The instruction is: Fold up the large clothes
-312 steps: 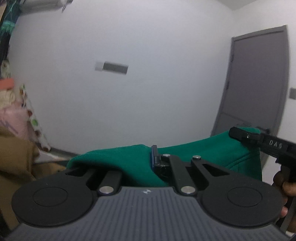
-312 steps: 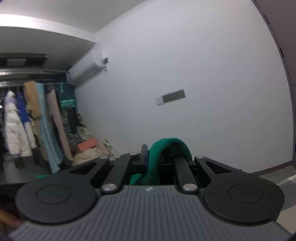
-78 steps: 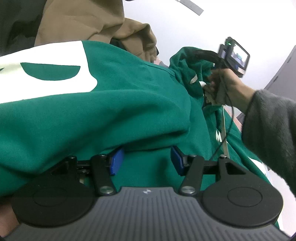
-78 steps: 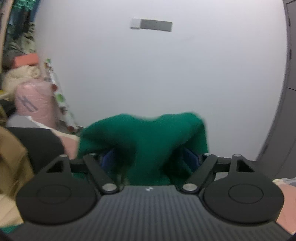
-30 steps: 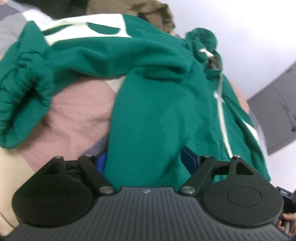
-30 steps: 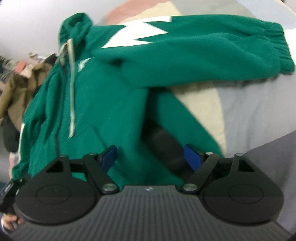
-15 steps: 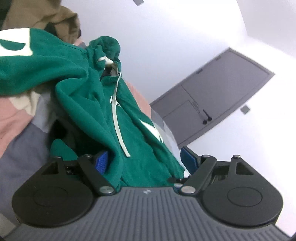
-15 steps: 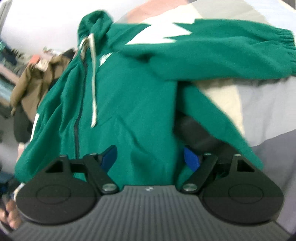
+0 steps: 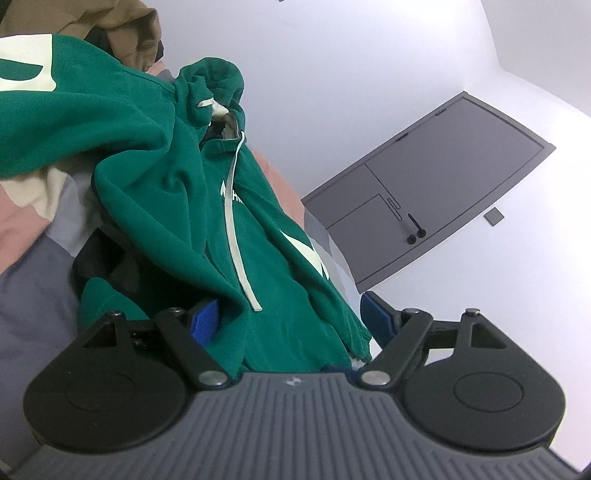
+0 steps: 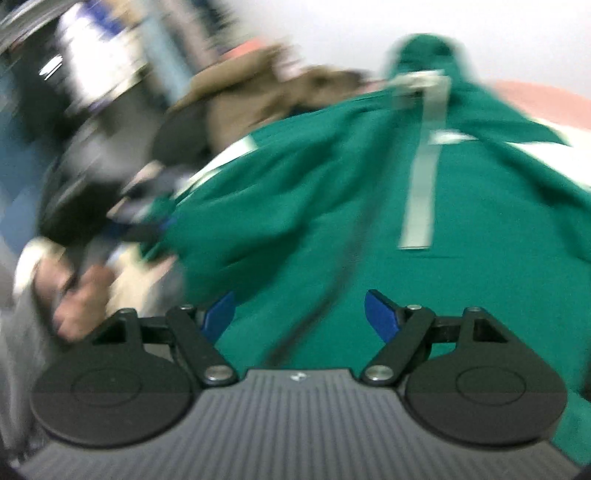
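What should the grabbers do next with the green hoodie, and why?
Probably close the left gripper on the hem of the green hoodie. Its blue pads stand wide apart with the hem lying between them, ungripped, and the hoodie lies rumpled on the bedding. The right gripper is open too, above blurred fabric.

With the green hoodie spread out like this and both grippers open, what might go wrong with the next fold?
1. The drawstring lies loose down the green hoodie, so the left gripper may pinch it instead of cloth.
2. The brown garment touches the hoodie's sleeve and may get dragged along.
3. The right wrist view is blurred, so the right gripper may grab badly.
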`<state>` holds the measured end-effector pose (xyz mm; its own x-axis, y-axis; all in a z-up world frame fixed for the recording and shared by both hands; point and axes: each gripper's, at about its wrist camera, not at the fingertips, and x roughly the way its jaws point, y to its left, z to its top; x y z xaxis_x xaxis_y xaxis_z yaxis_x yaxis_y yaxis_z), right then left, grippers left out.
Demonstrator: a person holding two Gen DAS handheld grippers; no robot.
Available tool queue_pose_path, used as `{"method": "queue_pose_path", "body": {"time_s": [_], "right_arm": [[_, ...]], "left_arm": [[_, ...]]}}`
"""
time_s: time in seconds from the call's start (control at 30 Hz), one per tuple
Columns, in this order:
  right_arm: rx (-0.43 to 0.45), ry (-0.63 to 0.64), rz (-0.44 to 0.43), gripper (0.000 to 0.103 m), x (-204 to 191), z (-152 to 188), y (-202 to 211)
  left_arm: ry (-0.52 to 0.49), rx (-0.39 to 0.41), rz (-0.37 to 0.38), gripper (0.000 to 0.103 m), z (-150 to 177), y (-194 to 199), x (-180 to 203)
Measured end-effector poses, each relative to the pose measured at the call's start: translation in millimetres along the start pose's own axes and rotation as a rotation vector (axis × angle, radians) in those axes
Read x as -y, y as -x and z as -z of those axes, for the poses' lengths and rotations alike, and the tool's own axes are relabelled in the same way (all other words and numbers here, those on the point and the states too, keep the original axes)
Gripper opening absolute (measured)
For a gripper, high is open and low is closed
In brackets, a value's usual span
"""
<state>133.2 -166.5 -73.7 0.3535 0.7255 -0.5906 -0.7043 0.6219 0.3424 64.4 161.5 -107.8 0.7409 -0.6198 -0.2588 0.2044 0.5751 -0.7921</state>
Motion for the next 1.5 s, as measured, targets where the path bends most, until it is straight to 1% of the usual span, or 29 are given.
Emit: {"method": "queue_pose_path", "body": {"time_s": [0.03, 0.07, 0.1, 0.13, 0.17, 0.2, 0.23, 0.27, 0.3, 0.33, 0.37, 0.4, 0.47, 0.57, 0.67, 0.77, 0.87, 0.93, 1.07, 1.17, 1.2, 1.23, 1.27, 1.3, 1.33, 1.37, 1.43, 1.47, 1.5], "right_arm": [[-0.023, 0.06, -0.043, 0.079, -15, 1, -11], [-0.039, 0.108, -0.065, 0.079, -26, 1, -17], [-0.058, 0.173, -0.08, 0.078, -39, 1, -25], [-0.075, 0.241, -0.077, 0.078, -48, 4, -32], [-0.097, 0.324, -0.054, 0.071, -57, 8, -41], [-0.124, 0.397, -0.021, 0.06, -64, 12, -50], [-0.153, 0.454, 0.01, 0.055, -67, 16, -56], [-0.174, 0.508, 0.035, 0.045, -68, 20, -62], [-0.175, 0.532, 0.04, 0.032, -68, 22, -63], [-0.167, 0.533, 0.042, 0.026, -65, 21, -63], [-0.16, 0.509, 0.042, 0.022, -60, 16, -62], [-0.148, 0.457, 0.026, 0.018, -53, 10, -60], [-0.108, 0.363, 0.011, 0.016, -40, -1, -55], [-0.056, 0.203, 0.003, 0.015, -10, -19, -46], [-0.022, 0.031, 0.008, 0.015, 27, -32, -47], [-0.003, -0.143, 0.015, 0.015, 63, -32, -54], [-0.013, -0.276, 0.023, 0.015, 89, -27, -61], [-0.011, -0.317, 0.018, 0.016, 95, -26, -63], [-0.001, -0.339, 0.019, 0.018, 91, -23, -60], [0.006, -0.34, 0.021, 0.018, 86, -24, -57], [0.007, -0.34, 0.017, 0.022, 84, -23, -56], [0.009, -0.342, 0.018, 0.026, 83, -23, -54], [0.013, -0.349, 0.025, 0.036, 81, -21, -50], [0.018, -0.353, 0.039, 0.044, 80, -20, -45], [0.029, -0.348, 0.065, 0.046, 77, -18, -40], [0.045, -0.336, 0.089, 0.047, 74, -17, -34], [0.07, -0.324, 0.114, 0.05, 70, -14, -22], [0.085, -0.325, 0.127, 0.051, 70, -13, -16], [0.097, -0.327, 0.14, 0.053, 70, -12, -12]], "left_arm": [[0.003, 0.001, 0.002, 0.082, 0, -1, 0], [0.004, 0.001, 0.001, 0.082, -1, -2, -1], [0.002, 0.003, 0.0, 0.082, 0, -1, -1], [0.002, 0.004, -0.001, 0.082, -1, -3, -1], [0.002, 0.004, -0.001, 0.082, -1, -2, -1], [0.003, 0.006, -0.002, 0.082, -2, -3, -2], [0.004, 0.007, -0.003, 0.082, -2, -4, -2], [0.003, 0.008, -0.005, 0.082, -3, -4, -3], [0.003, 0.012, -0.006, 0.082, -4, -4, -3], [0.004, 0.016, -0.007, 0.082, -4, -5, -3], [0.004, 0.016, -0.009, 0.082, -6, -5, -4], [0.003, 0.017, -0.013, 0.082, -8, -7, -5], [0.001, 0.025, -0.028, 0.082, -12, -8, -8], [0.01, 0.031, -0.054, 0.083, -18, -12, -14], [0.021, 0.026, -0.083, 0.083, -19, -17, -20], [0.02, -0.001, -0.079, 0.083, -16, -23, -22], [0.008, -0.026, -0.063, 0.083, -9, -25, -19], [-0.019, -0.048, -0.066, 0.083, -3, -25, -13], [-0.137, -0.095, -0.138, 0.084, 16, -28, 5], [-0.162, -0.123, -0.188, 0.082, 23, -39, 7], [-0.164, -0.138, -0.211, 0.081, 24, -43, 5], [-0.168, -0.151, -0.241, 0.075, 27, -48, 4], [-0.169, -0.163, -0.262, 0.07, 29, -50, 1], [-0.161, -0.176, -0.272, 0.06, 30, -52, -2], [-0.15, -0.186, -0.272, 0.048, 31, -55, -4], [-0.144, -0.188, -0.273, 0.043, 30, -55, -7], [-0.129, -0.169, -0.267, 0.027, 29, -51, -6], [-0.107, -0.152, -0.252, 0.023, 27, -46, -5], [-0.079, -0.135, -0.234, 0.019, 26, -39, -4]]}}
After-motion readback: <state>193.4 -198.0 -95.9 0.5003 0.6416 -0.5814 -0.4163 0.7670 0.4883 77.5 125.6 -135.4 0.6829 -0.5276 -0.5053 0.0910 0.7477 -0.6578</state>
